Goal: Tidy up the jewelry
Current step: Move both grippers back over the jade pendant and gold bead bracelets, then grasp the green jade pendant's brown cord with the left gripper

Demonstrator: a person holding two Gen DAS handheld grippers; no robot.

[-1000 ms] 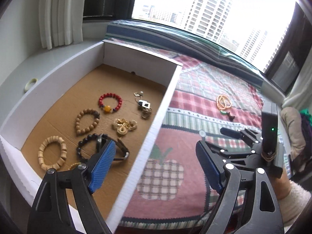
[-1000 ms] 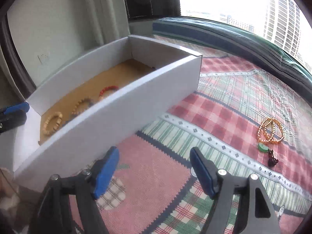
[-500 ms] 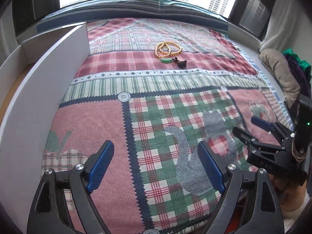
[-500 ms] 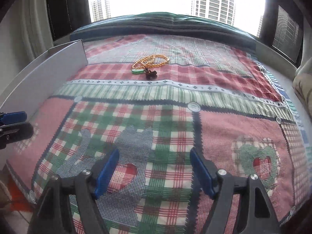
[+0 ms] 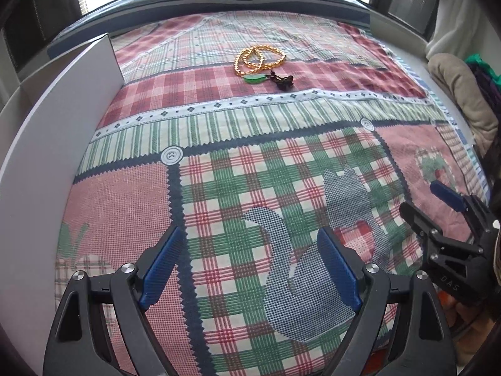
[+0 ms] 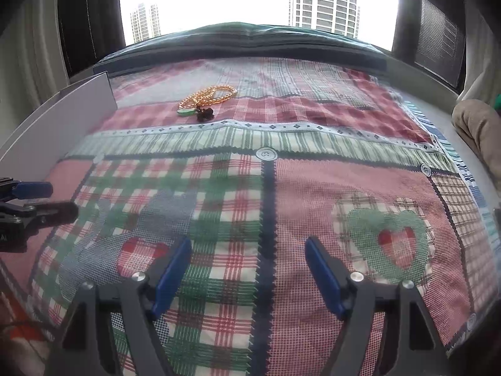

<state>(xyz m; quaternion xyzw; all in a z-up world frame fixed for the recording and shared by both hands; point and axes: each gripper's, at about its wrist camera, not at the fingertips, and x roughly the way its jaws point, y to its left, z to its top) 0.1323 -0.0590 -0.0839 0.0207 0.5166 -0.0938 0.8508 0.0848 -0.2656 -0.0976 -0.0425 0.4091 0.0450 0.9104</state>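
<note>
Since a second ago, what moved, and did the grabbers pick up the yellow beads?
Both cameras swung away from the white box toward the quilt: the left gripper no longer looks at the bracelets inside it. The right gripper turned the same way. Nothing was picked up. Both stay open and empty, and the amber bead necklace stays put on the quilt.

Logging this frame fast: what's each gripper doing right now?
Left gripper: open, holding nothing.
Right gripper: open, holding nothing.
</note>
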